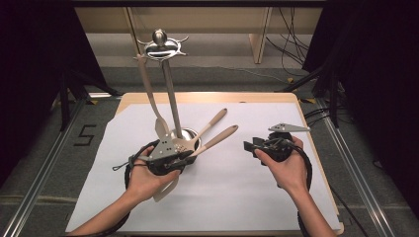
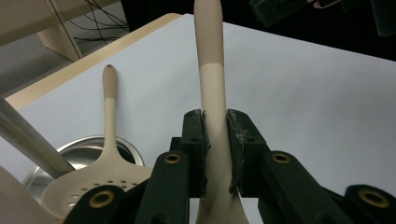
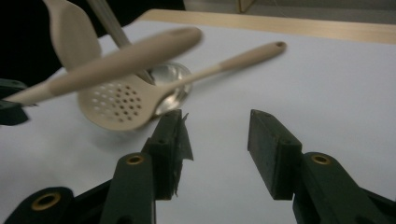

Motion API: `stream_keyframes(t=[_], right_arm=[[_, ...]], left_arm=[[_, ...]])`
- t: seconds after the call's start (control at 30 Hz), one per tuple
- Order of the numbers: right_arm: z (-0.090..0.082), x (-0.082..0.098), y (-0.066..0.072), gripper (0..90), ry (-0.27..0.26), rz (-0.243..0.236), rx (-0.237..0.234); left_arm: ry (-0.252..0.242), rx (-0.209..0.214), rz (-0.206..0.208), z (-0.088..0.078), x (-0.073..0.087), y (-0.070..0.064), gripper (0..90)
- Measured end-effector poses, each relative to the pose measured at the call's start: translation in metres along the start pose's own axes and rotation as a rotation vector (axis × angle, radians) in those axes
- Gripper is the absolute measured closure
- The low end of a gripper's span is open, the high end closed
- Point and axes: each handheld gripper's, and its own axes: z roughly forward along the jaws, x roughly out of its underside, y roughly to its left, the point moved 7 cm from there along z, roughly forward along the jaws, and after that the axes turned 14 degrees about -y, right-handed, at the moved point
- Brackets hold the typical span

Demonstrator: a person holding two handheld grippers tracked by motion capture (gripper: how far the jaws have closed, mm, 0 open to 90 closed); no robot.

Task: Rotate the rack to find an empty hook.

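Jaws of the left gripper point(image 2: 217, 140) clench the beige utensil handle point(image 2: 211, 70) near the steel rack base point(image 1: 188, 134), left of centre. Right gripper point(image 3: 217, 140), to the right, stands parted over bare white sheet point(image 1: 247, 197), grasping nothing. Slotted spoon point(image 3: 119, 105) leans, seemingly, on that base

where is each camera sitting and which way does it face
High view: above the person's side, facing forward and down on the table; both forearms, left gripper, right gripper.
Left gripper view: along its jaws clamped on a spoon handle.
Right gripper view: along its open jaws toward the slotted spoon.
Shared: slotted spoon, metal stand base.
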Motion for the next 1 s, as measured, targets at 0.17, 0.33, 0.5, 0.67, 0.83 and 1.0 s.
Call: stream_keyframes(t=[0.17, 0.33, 0.5, 0.67, 0.83, 1.0], right_arm=[[0.006, -0.010, 0.023, 54.1, -0.050, 0.032, -0.096], [0.015, -0.001, 0.030, 53.7, -0.016, 0.066, -0.126], [0.024, 0.010, 0.034, 53.2, 0.014, 0.166, -0.168], [0.033, 0.006, 0.032, 49.8, -0.043, 0.210, -0.223], [0.037, 0.002, 0.034, 46.5, -0.070, 0.261, -0.251], [0.040, -0.001, 0.034, 46.3, -0.091, 0.254, -0.231]], left_arm=[[-0.013, -0.018, -0.007, 0.002, -0.002, 0.002, 77.0], [-0.003, -0.028, 0.006, 0.005, -0.001, 0.004, 77.1], [-0.037, -0.023, 0.006, 0.004, -0.006, 0.001, 77.1], [-0.055, -0.008, 0.003, 0.005, -0.009, -0.003, 77.1], [-0.046, -0.001, 0.008, 0.007, -0.005, -0.007, 77.1], [-0.047, 0.008, 0.013, 0.009, -0.004, -0.011, 77.1]])
